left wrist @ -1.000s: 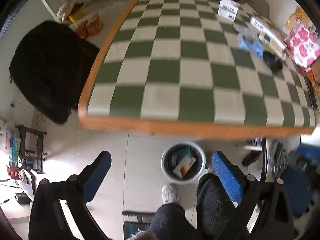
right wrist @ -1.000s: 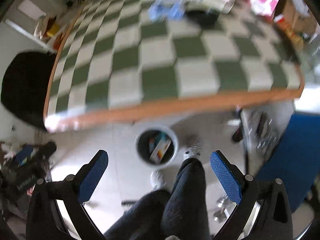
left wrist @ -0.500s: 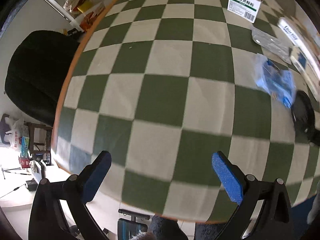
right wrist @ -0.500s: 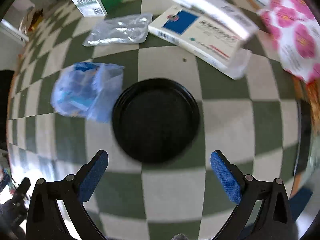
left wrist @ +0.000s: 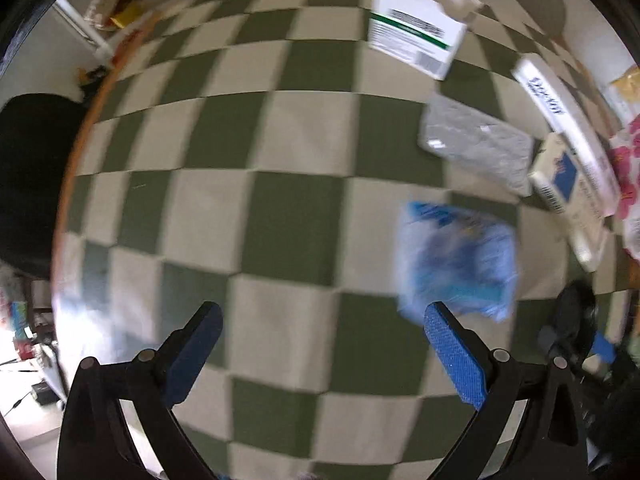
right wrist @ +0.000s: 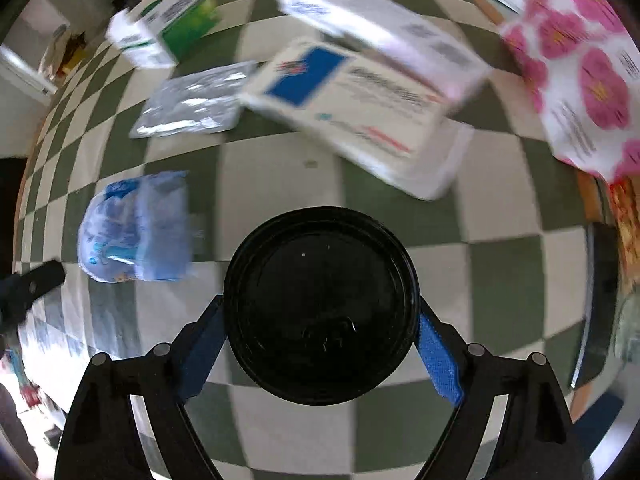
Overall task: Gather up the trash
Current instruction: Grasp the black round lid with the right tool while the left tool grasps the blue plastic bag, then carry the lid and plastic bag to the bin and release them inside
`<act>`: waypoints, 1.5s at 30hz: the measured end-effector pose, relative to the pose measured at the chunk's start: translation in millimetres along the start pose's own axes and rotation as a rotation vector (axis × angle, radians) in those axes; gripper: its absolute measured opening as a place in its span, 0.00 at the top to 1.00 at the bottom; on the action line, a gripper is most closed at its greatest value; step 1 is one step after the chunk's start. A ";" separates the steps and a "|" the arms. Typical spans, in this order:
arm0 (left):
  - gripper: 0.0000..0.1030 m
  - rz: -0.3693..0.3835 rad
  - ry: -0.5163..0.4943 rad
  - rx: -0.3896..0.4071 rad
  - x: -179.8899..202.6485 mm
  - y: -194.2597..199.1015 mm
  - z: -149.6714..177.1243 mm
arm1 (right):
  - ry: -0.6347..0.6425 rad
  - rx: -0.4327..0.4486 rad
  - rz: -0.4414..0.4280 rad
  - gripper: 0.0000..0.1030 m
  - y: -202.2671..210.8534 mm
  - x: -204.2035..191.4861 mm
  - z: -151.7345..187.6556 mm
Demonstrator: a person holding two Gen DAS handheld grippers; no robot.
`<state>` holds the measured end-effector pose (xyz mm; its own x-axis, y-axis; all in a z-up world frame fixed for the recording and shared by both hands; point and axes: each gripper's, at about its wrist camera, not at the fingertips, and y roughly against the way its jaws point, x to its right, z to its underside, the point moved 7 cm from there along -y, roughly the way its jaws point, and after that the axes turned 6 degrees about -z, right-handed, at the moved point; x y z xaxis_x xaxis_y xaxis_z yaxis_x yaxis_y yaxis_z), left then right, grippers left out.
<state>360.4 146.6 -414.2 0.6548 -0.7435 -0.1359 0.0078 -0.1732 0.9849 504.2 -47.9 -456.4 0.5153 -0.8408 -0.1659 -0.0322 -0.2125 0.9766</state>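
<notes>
Nearest in the right wrist view, the right gripper (right wrist: 320,344) points down with its blue-padded jaws on either side of the round black plastic lid (right wrist: 321,307). The jaws have just been closing in on it, the blue pads seem to meet its rim at both sides, though whether they press yet I cannot tell. The lid lies flat on the green-and-cream chequered tabletop (right wrist: 272,172).

In the left wrist view, the left gripper (left wrist: 320,344) hangs with its jaws wide apart and nothing between them, its right pad just at the near edge of the crumpled blue plastic wrapper (left wrist: 456,264).

Farther off lie a clear plastic sleeve (right wrist: 192,102), a white carton with a blue panel (right wrist: 352,100) and a white-and-green box (right wrist: 168,28) (all trash candidates, I judge).

The risk: the lid is thin and flat, so jaws closing on its rim may skate over it or tip it. The light wrapper could slide away from a pad that nudges it.
</notes>
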 end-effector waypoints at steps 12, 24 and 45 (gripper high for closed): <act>0.82 0.063 -0.084 0.010 54.0 -16.0 -22.3 | -0.080 -0.018 0.027 0.14 -7.8 44.3 -11.5; 0.91 0.027 -0.075 0.108 35.9 39.3 5.0 | -0.047 0.022 -0.001 0.14 11.0 8.8 -14.0; 0.91 0.112 -0.097 0.266 -124.4 105.3 157.8 | -0.051 0.217 -0.053 0.14 133.9 -117.7 170.6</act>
<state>160.4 119.0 -310.6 0.5648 -0.8237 -0.0501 -0.2668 -0.2397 0.9335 293.2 -62.3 -329.3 0.4770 -0.8488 -0.2281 -0.1928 -0.3543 0.9150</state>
